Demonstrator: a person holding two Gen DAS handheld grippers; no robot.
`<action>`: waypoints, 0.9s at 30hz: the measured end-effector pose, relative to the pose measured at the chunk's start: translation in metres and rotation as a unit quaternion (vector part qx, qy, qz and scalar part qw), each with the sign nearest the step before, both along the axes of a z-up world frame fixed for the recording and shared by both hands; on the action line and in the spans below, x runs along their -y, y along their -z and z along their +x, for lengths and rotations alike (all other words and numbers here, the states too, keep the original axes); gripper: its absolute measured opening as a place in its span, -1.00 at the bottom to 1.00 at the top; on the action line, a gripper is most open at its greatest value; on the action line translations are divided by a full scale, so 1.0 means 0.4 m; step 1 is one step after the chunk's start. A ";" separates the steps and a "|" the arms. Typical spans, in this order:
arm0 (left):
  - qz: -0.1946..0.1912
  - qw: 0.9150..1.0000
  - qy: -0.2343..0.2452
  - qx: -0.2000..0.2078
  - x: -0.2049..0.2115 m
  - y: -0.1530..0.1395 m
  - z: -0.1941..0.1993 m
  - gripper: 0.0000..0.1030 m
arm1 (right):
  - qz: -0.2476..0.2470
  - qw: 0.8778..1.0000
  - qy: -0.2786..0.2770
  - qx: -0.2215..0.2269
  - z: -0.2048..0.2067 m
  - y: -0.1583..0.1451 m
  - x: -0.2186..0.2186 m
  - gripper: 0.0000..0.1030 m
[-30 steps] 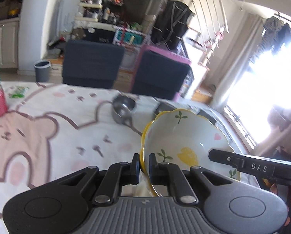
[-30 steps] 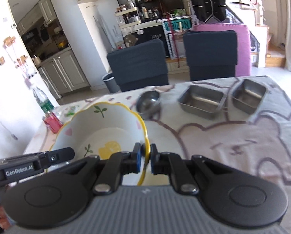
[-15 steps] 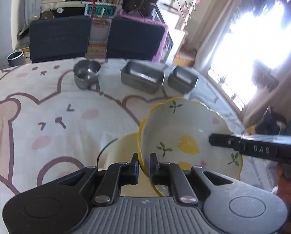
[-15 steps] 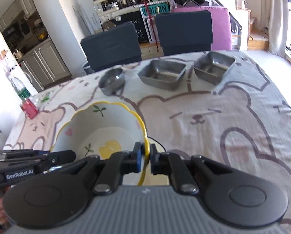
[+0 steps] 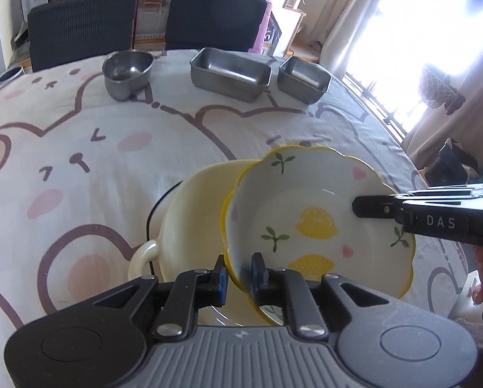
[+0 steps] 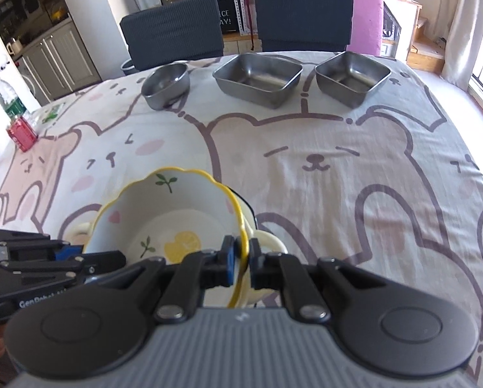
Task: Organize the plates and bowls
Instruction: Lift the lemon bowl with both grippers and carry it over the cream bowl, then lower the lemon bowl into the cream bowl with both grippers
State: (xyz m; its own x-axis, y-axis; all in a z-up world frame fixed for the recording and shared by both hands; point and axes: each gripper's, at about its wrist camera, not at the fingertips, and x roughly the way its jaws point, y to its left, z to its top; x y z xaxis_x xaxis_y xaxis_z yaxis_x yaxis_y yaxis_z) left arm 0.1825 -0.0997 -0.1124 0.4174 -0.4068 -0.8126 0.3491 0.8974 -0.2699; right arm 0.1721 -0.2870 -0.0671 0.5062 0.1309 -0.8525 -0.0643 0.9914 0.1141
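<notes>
Cream pot (image 5: 193, 213) sits mostly hidden under one floral bowl (image 5: 309, 223); right gripper (image 6: 241, 260) pinches its rim, left gripper's (image 5: 240, 273) jaws just loosened around it. Three steel dishes (image 5: 230, 72) behind.

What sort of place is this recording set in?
Most likely a home dining area beside a kitchen: a table under a bear-print tablecloth, two upholstered chairs behind it, and kitchen cabinets at the left.

Glossy glazed ceramic bowl (image 5: 309, 223); brushed steel containers (image 5: 230, 74); matt wrinkled cloth tablecloth (image 6: 338, 168).
</notes>
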 end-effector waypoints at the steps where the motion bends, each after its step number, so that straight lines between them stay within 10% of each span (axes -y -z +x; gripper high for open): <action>1: -0.002 1.000 0.000 -0.003 0.000 0.004 0.002 -0.68 | -0.004 1.000 0.000 -0.001 0.000 0.001 -0.003 -0.80; 27: 0.070 0.997 0.031 0.012 0.017 0.039 0.000 -0.60 | -0.056 0.998 -0.029 -0.020 0.026 0.044 -0.058 -0.80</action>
State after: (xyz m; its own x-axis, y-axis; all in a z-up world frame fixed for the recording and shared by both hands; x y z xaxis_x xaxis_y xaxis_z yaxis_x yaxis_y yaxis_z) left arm 0.1825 -0.1063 -0.1281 0.4148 -0.3153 -0.8535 0.4092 0.9025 -0.1345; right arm 0.1827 -0.2637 -0.0847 0.4657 0.0606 -0.8829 -0.1189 0.9929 0.0054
